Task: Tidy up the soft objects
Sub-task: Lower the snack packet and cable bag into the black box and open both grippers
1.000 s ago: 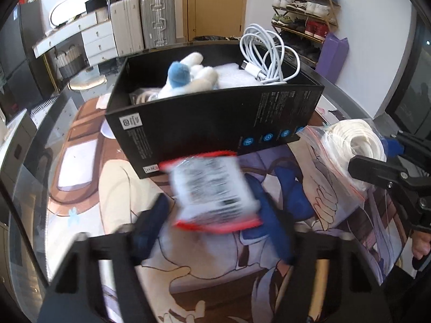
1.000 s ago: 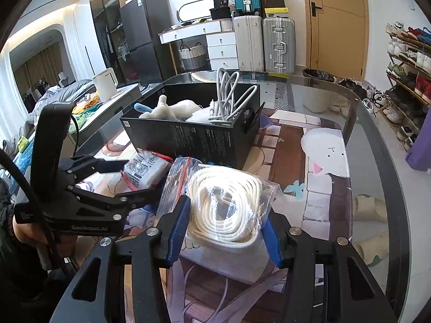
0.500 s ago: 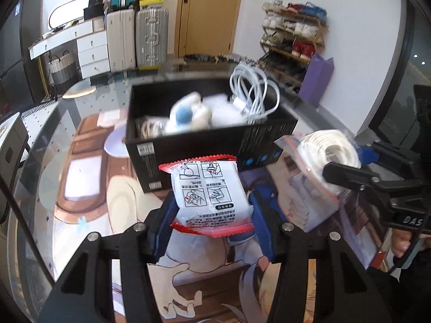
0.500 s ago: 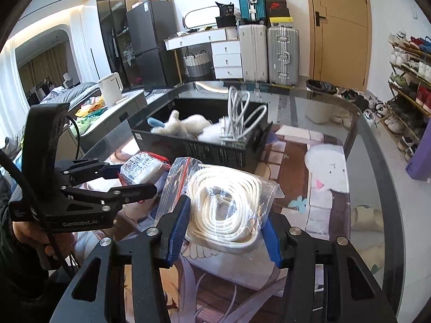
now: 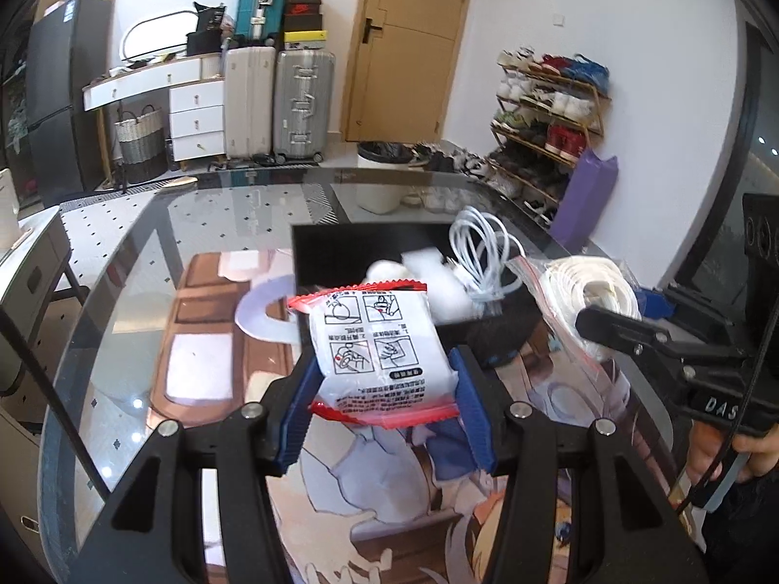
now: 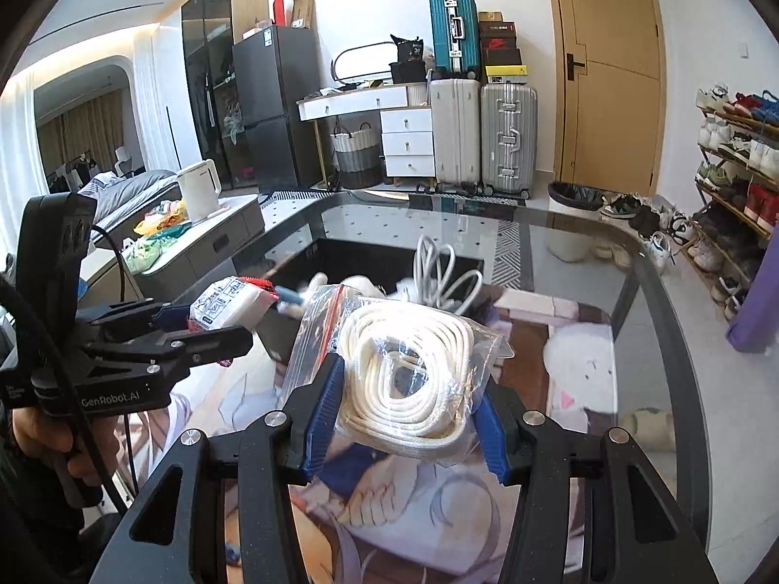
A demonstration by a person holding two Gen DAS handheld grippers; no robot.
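My left gripper (image 5: 384, 404) is shut on a white packet with red edges (image 5: 380, 345), held in the air in front of the black box (image 5: 341, 253). My right gripper (image 6: 406, 418) is shut on a clear zip bag of coiled white rope (image 6: 414, 370), also lifted near the box (image 6: 350, 255). The box holds a white plush toy (image 5: 384, 270), a white pad and a coiled white cable (image 5: 479, 248). Each gripper shows in the other's view: the right one (image 5: 628, 326) to my right, the left one (image 6: 204, 331) to my left.
The box stands on a glass table (image 5: 121, 292) covered by a cartoon-print mat (image 5: 204, 355). Beyond the table are suitcases (image 6: 487, 136), a white drawer unit, a bin (image 6: 572, 224) and a shoe rack (image 5: 545, 117).
Both grippers have risen well above the table with their loads. The box now appears lower and farther away in both views.
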